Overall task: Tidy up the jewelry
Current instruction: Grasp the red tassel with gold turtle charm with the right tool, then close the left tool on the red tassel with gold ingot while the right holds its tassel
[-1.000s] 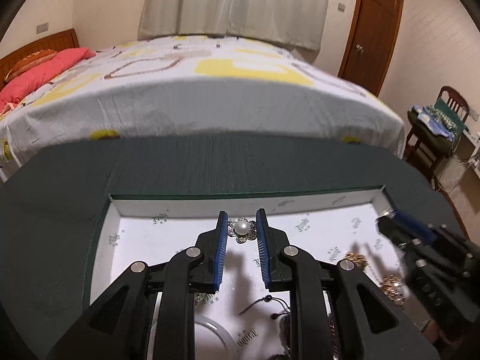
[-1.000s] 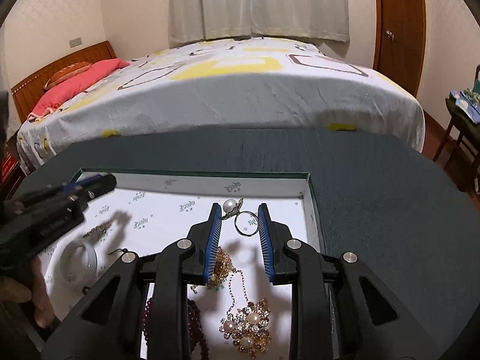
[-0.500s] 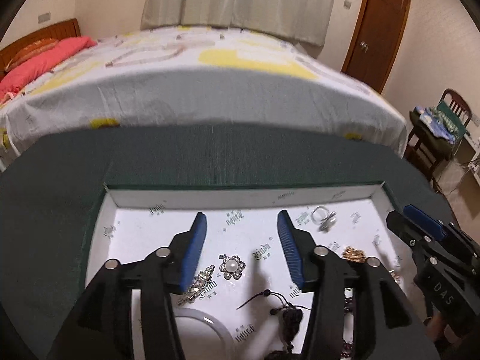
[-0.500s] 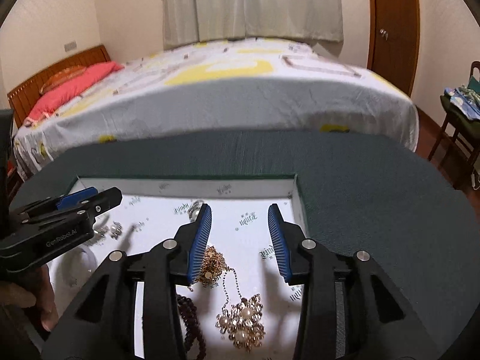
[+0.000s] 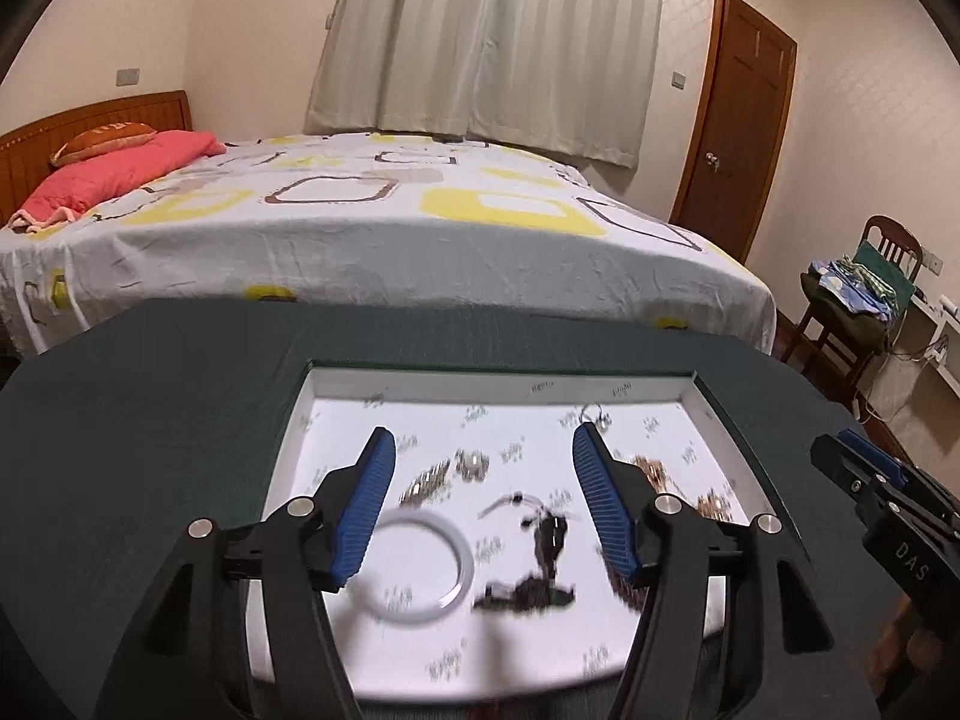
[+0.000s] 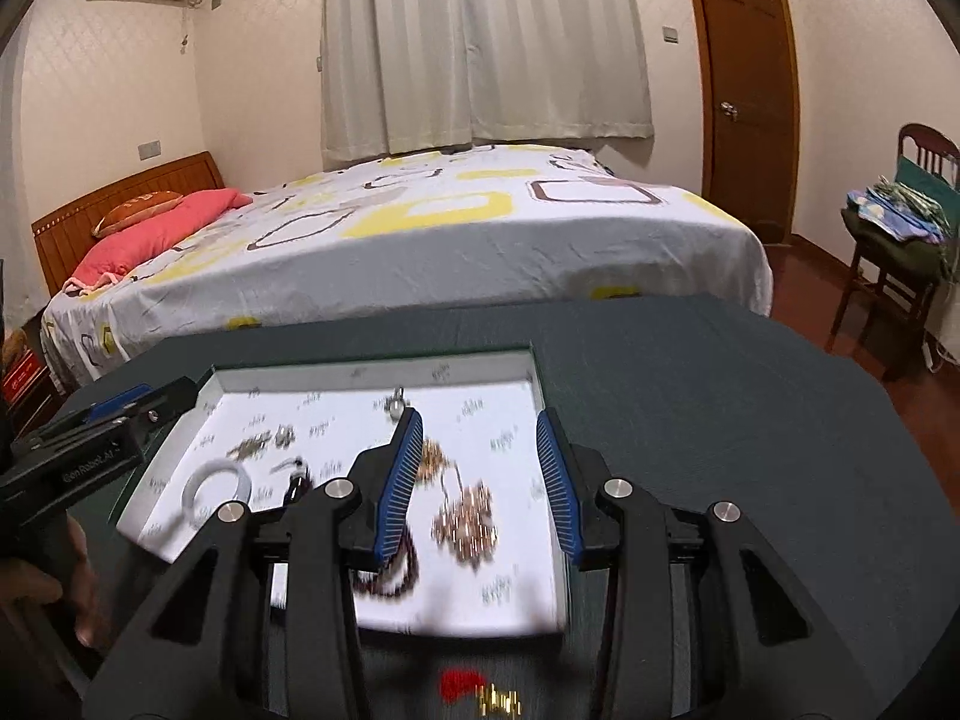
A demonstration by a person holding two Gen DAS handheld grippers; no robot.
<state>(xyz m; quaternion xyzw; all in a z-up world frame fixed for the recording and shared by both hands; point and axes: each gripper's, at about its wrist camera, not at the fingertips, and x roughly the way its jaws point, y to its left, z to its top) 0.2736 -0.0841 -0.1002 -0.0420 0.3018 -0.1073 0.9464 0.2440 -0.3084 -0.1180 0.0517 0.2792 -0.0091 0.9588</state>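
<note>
Left wrist view: my left gripper [image 5: 483, 504] has pulled back above the shallow white-lined jewelry tray [image 5: 498, 384], its jaws opening wider with nothing between them. A second ago they flanked the pearl flower brooch [image 5: 471, 467], which now lies free beside the white bangle [image 5: 415, 567].

Right wrist view: my right gripper [image 6: 477, 480] has also lifted away, jaws spread and empty, above the gold pearl necklace [image 6: 465, 519]. The silver pearl ring [image 6: 396, 405] rests near the tray's far wall.
</note>
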